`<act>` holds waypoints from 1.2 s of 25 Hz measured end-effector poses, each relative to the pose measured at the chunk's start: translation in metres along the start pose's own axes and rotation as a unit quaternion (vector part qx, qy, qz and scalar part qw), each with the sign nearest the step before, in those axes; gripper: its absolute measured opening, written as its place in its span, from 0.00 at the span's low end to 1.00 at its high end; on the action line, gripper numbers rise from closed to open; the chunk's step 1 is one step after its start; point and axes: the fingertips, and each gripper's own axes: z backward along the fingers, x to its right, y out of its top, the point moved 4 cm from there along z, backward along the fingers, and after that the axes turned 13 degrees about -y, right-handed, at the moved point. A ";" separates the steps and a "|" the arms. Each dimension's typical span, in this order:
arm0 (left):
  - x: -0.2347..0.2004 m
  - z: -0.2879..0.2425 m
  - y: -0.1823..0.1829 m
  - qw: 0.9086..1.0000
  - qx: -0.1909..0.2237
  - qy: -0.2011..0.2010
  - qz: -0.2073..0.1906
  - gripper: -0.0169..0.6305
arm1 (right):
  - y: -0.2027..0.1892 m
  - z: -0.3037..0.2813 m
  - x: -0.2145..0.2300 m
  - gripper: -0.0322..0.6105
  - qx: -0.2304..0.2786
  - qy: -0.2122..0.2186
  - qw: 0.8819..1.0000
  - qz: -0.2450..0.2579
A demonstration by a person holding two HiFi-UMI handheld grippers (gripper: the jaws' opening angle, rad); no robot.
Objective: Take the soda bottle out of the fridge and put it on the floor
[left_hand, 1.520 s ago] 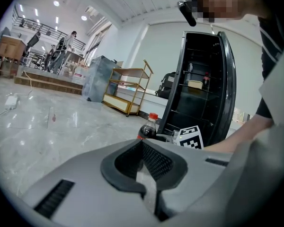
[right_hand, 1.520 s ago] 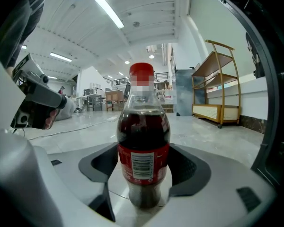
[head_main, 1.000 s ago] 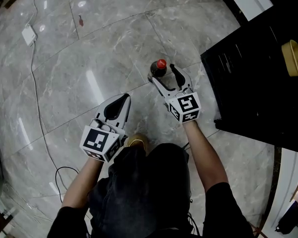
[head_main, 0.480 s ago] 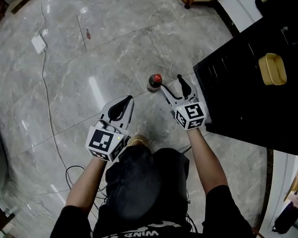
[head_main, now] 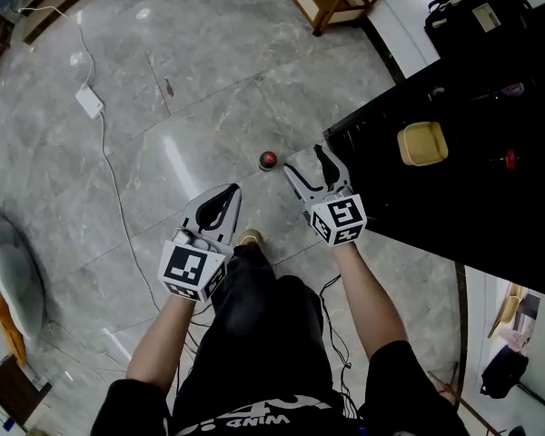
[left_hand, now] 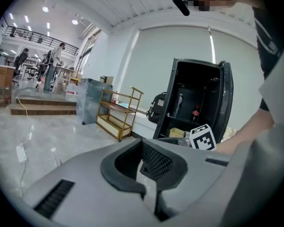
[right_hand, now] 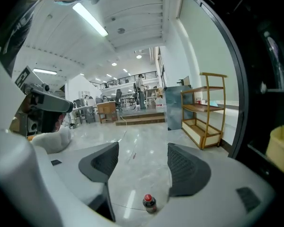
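Black fridge [head_main: 436,225] stands open, off to the right of the right fingers. Inside it: a pale yellow plastic tub [head_main: 422,143] on a shelf, and a small red-capped bottle [left_hand: 195,112] further back. Can't read what that bottle is.

Left gripper [head_main: 220,203]: jaws pressed together, nothing between them. It's held low in front of the person's dark trousers [head_main: 254,334] with the forearm bare, and the tips aim forward and slightly right. Its marker cube [head_main: 189,267] faces up at the head camera. In the left gripper view the closed jaws aim at the open fridge and the light wooden shelf rack [left_hand: 116,113].

The dark soda bottle with the red cap [head_main: 269,159] stands upright on the grey marble floor [head_main: 163,153]. It's just ahead and left of the right fingertips and well ahead of the left ones. Nothing touches it.

Right gripper [head_main: 306,160]: jaws spread wide and empty. In the right gripper view the bottle shows through the gap between the pads, lower down and clear of both. It's held a bit further forward than the left gripper, with the tips near the fridge's left edge.
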 end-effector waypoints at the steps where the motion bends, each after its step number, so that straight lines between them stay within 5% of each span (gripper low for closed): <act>1: 0.005 0.007 0.023 1.000 -0.002 -0.003 0.001 0.04 | 0.025 0.009 -0.003 0.55 0.000 -0.003 1.000 -0.004; 9: 0.039 0.038 0.163 0.999 -0.014 -0.026 0.016 0.04 | 0.189 0.057 -0.004 0.55 0.017 -0.031 0.999 -0.035; 20: 0.068 0.029 0.241 0.998 -0.007 -0.064 0.003 0.04 | 0.279 0.108 0.009 0.54 0.039 -0.055 0.997 -0.039; 25: 0.085 0.029 0.255 0.998 -0.009 -0.059 0.003 0.04 | 0.302 0.122 0.014 0.10 0.059 -0.058 0.996 -0.020; 30: 0.102 0.036 0.266 0.999 -0.004 -0.043 0.009 0.04 | 0.318 0.132 0.020 0.09 0.060 -0.051 0.997 -0.014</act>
